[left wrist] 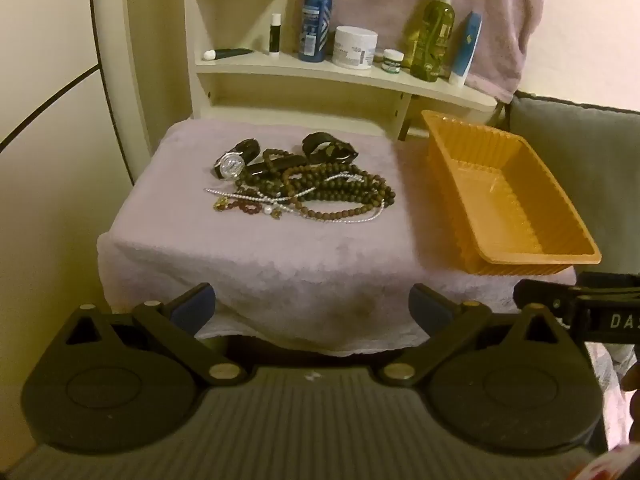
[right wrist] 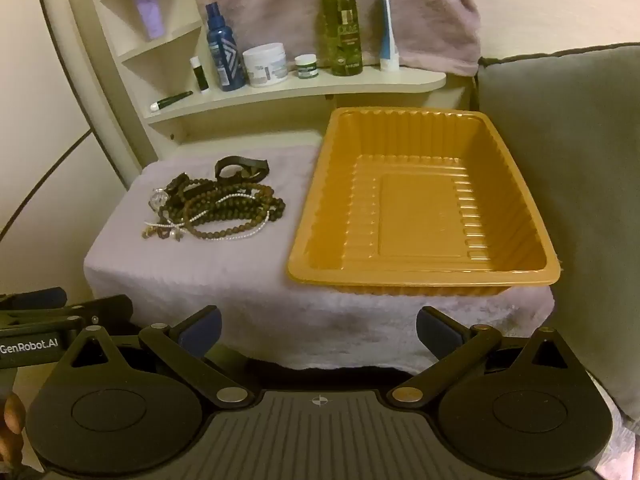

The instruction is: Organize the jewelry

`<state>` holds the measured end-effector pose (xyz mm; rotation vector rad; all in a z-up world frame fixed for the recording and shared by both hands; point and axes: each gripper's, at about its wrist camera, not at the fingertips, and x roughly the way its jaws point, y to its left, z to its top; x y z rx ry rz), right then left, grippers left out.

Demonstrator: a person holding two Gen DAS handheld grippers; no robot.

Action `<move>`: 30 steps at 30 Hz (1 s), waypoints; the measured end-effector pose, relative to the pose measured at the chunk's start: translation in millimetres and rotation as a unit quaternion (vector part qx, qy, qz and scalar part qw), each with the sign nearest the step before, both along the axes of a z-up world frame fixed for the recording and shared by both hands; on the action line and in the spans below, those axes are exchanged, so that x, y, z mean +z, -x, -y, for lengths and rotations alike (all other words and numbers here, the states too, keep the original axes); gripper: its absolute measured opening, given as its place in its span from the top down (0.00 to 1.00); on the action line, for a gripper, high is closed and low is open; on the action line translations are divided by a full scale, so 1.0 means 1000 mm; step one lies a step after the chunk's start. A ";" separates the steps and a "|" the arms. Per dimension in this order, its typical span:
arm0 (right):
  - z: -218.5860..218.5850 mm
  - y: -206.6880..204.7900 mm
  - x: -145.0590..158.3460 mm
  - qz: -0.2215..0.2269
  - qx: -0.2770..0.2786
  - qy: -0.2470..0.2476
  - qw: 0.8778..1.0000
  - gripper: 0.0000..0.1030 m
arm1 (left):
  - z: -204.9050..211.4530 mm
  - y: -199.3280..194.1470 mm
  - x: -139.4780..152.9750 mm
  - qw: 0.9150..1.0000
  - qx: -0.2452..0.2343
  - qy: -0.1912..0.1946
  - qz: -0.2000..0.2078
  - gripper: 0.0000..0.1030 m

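Both claws I'm running are spread wide with nothing between the fingers. My left gripper (left wrist: 312, 304) hangs in front of the near edge of the towel-covered stand (left wrist: 280, 256), short of everything on it. My right gripper (right wrist: 318, 326) sits the same way, lined up more with the tray.

The jewelry pile (left wrist: 304, 188) lies on the towel, left of the tray and apart from it. It's a tangle: brown bead necklaces (left wrist: 344, 196), a thin white pearl strand (left wrist: 360, 219) looping through them, a wristwatch (left wrist: 232, 164) at the pile's left edge, and a dark strap (left wrist: 326, 148) at the back. Small gold and red bits sit at the front left; I can't tell what they are.

The orange tray (right wrist: 424, 274) is empty and sits on the right half of the stand, ribbed walls, its near rim at the towel's front edge.

Behind, a cream shelf (right wrist: 280, 94) holds a blue spray bottle (right wrist: 224, 56), a white jar (right wrist: 266, 64), a green bottle (right wrist: 342, 28) and a white-blue tube (right wrist: 388, 36). A grey cushion (right wrist: 568, 184) stands to the right of the tray.
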<state>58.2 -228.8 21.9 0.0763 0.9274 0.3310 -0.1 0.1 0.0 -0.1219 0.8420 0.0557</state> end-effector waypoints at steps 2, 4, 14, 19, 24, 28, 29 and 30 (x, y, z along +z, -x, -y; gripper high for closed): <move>0.000 0.002 -0.002 -0.001 0.001 -0.008 1.000 0.00 | 0.001 0.000 -0.001 1.000 -0.001 -0.001 0.001 0.01; 0.000 0.004 -0.004 -0.001 0.002 -0.009 1.000 0.00 | 0.001 0.000 -0.003 1.000 0.002 -0.004 -0.002 0.01; 0.004 0.003 0.001 0.003 -0.004 -0.015 1.000 0.00 | 0.001 0.004 0.004 1.000 -0.002 0.003 0.013 0.03; 0.003 0.003 -0.001 0.004 -0.005 -0.014 1.000 0.00 | -0.001 0.003 0.005 1.000 -0.005 0.006 0.016 0.03; 0.003 0.004 0.000 0.006 -0.009 -0.014 1.000 0.00 | 0.000 0.002 0.006 1.000 -0.007 0.005 0.015 0.03; 0.005 0.003 -0.001 0.006 -0.009 -0.016 1.000 0.00 | 0.000 0.002 0.006 1.000 -0.007 0.005 0.016 0.03; 0.005 0.003 -0.001 0.006 -0.009 -0.015 1.000 0.00 | 0.001 0.002 0.005 1.000 -0.007 0.005 0.016 0.03; 0.005 0.003 -0.001 0.007 -0.009 -0.015 1.000 0.00 | 0.001 0.002 0.006 1.000 -0.007 0.005 0.016 0.03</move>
